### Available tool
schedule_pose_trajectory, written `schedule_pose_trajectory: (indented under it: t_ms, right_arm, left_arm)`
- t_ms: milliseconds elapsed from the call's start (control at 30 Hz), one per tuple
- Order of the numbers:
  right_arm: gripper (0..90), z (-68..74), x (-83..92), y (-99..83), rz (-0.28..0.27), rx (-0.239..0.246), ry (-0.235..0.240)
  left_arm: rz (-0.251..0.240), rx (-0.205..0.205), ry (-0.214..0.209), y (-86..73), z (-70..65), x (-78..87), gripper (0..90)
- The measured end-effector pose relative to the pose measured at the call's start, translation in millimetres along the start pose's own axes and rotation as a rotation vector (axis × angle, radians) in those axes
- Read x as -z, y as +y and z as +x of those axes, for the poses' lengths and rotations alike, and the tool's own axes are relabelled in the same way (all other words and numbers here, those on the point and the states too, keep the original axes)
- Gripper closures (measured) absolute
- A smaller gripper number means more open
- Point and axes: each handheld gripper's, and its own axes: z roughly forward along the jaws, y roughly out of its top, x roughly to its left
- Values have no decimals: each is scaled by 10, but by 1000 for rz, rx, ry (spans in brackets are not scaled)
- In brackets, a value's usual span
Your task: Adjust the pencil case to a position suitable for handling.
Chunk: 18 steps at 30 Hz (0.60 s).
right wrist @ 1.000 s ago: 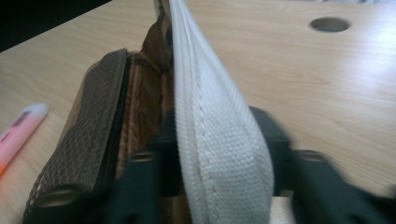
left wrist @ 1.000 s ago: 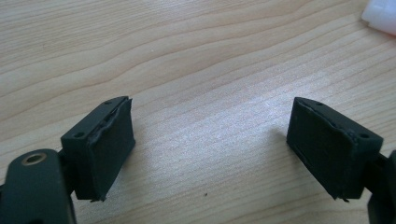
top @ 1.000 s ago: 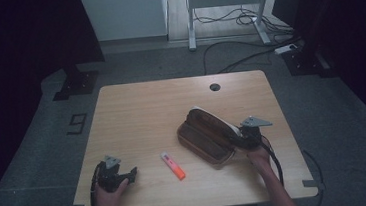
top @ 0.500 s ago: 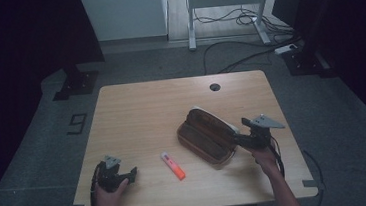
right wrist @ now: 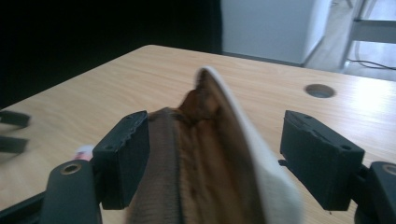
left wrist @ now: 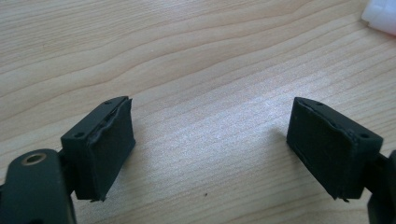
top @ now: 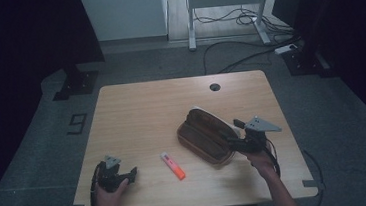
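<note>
Since a second ago my right gripper (top: pixel 235 144) has drawn a little off the near end of the pouch (top: pixel 205 136) and tipped, its grey plate now lifted clear toward the right edge of the worktop (top: pixel 146 106); my left one has not shifted, and neither has the pen.

At the near left corner my left gripper (top: pixel 127 174) lies low on the wood, jaws wide apart with bare grain between them.

Just right of it, near the front edge, the orange and white marker (top: pixel 173 165) lies on a slant, apart from both grippers and from the pouch.

Right of centre sits the pouch, a long brown case lying diagonally, its far end toward the cable hole (top: pixel 214 86), its mouth gaping. In the right gripper view it shows a brown, ribbed outside, a tan lining and a pale cream lip (right wrist: pixel 243 135) standing up.

My right gripper is open, jaws either side of the pouch's near end; whether either pad touches it I cannot tell. I judge the pouch soft, light and floppy, so it would sag if lifted by one wall. I would pinch the stiffer cream lip or both walls together near the end.
</note>
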Motion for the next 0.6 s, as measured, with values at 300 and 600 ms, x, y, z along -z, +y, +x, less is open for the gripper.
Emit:
schedule_pose_trajectory:
  t_ms: [300, 600]
  right_arm:
    - [250, 309, -178, -72, 58, 19, 124]
    - [260, 456, -299, -162, 102, 34, 161]
  left_arm:
    - [0, 0, 0, 0, 0, 0, 149]
    - [0, 0, 0, 0, 0, 0, 149]
